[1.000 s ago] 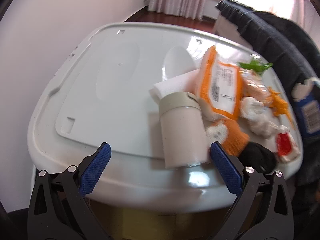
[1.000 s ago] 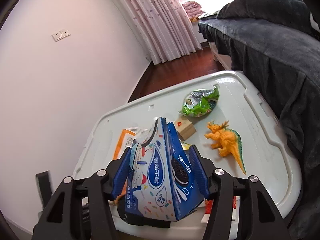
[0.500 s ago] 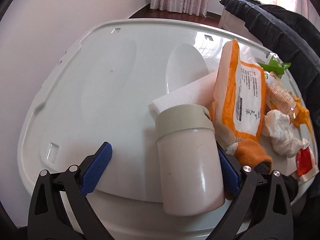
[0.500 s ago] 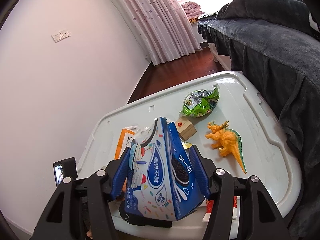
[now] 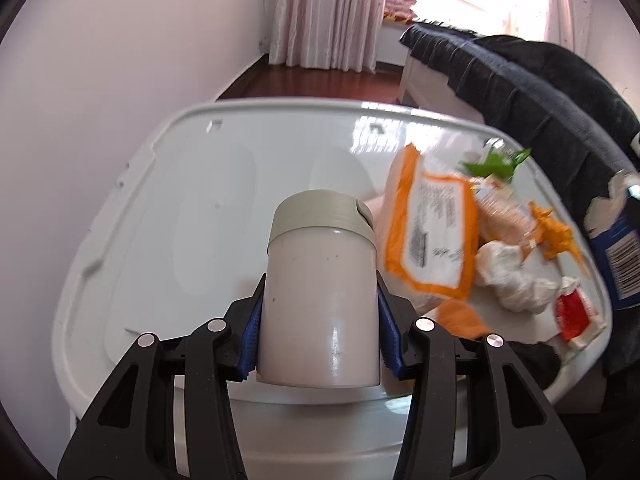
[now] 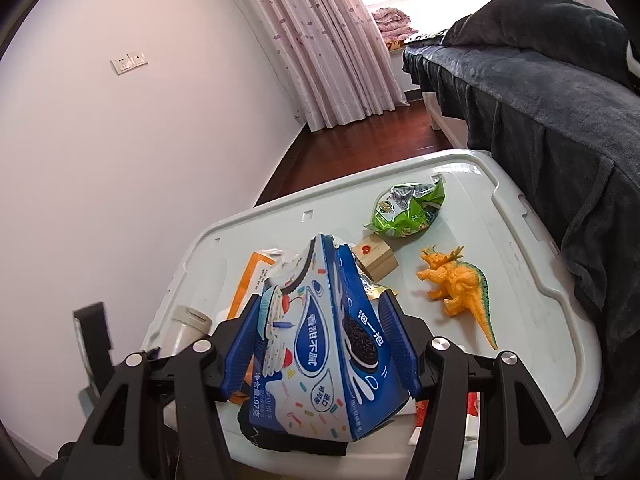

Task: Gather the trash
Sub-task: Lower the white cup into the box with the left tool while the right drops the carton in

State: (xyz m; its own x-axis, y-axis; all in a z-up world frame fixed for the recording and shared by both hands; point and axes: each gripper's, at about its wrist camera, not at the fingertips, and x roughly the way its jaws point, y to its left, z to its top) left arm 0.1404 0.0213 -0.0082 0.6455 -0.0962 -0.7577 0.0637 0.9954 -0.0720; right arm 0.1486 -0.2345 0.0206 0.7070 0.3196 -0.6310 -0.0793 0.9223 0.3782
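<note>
Trash strewn over white bin lid (image 5: pixel 208 200): orange wipes pack (image 5: pixel 434 236), crumpled tissue (image 5: pixel 508 276), red sachet (image 5: pixel 576 316) at right of left view. Left gripper (image 5: pixel 318 336) closing on beige-capped white jar (image 5: pixel 320 300), lower centre, pads against its sides. Right gripper (image 6: pixel 322 344) pinching blue cookie box (image 6: pixel 324 344), lower centre; green snack bag (image 6: pixel 408 212), orange dinosaur toy (image 6: pixel 460 280) beyond.

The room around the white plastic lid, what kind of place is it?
Probably a home bedroom: a bed under a dark blue blanket, pink floor-length curtains at a bright window, and folded bedding on the sill.
</note>
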